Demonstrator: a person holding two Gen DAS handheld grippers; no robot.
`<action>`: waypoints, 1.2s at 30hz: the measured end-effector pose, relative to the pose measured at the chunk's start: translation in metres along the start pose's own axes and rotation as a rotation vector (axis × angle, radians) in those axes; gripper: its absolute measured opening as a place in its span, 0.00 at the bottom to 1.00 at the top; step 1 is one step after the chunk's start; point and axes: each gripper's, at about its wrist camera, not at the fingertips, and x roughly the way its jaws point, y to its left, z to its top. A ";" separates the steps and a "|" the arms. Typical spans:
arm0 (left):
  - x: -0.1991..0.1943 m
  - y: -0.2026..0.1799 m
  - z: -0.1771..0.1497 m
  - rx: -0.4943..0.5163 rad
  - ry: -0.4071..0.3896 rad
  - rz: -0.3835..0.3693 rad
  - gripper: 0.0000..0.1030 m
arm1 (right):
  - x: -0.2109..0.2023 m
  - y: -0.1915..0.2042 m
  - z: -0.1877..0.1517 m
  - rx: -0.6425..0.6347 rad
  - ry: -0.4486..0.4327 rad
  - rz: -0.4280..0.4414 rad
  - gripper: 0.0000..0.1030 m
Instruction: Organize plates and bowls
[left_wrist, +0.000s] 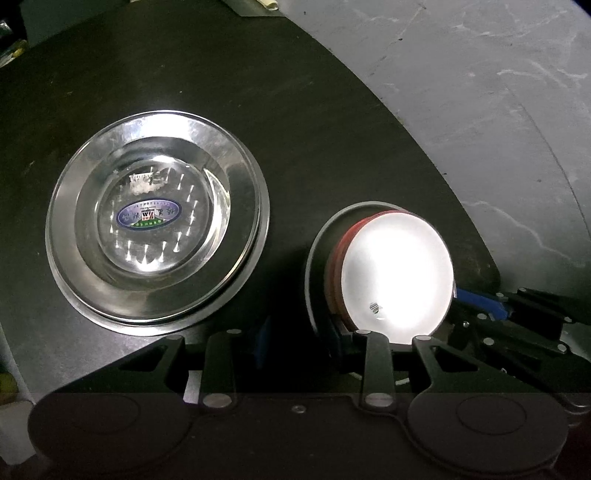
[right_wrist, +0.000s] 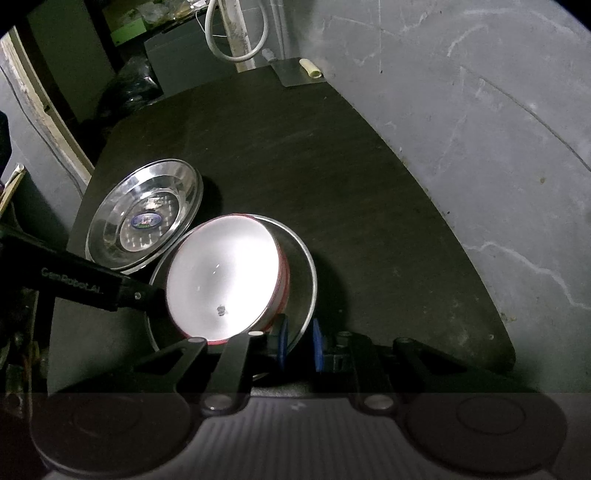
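Dark round worktop (right_wrist: 332, 177) w/ two groups of dishes. To the left, a steel bowl (left_wrist: 155, 218) sits inside a wide steel plate (left_wrist: 66, 266), flat on the worktop. Beside it, a white bowl w/ red outside (right_wrist: 221, 277) sits tilted in a second steel plate (right_wrist: 306, 280), near the worktop's near edge.

Right gripper (right_wrist: 299, 345): jaws narrow, blue pads pinched on the near rim of that second plate. Left gripper (left_wrist: 299, 341): jaws partly apart, one finger at the white bowl's near rim; whether it really grips the bowl can't be told, since glare and the linkage hide the contact.

Risks, as a judgement: the thin rim grip on the plate could slip if it's lifted w/ the bowl's weight still inside. The tilted bowl could slide or tip out. Both sit close to the edge, so a nudge may push them off. Glossy steel gives the pads little friction
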 end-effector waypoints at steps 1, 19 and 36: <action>0.001 -0.001 0.000 0.001 0.000 0.003 0.34 | 0.000 0.000 0.000 0.000 0.001 0.000 0.19; 0.005 -0.004 0.000 0.002 0.003 -0.021 0.14 | 0.009 -0.006 0.006 0.048 0.049 0.024 0.16; 0.004 -0.003 -0.001 -0.003 -0.007 -0.031 0.14 | 0.008 -0.006 0.005 0.064 0.042 0.028 0.16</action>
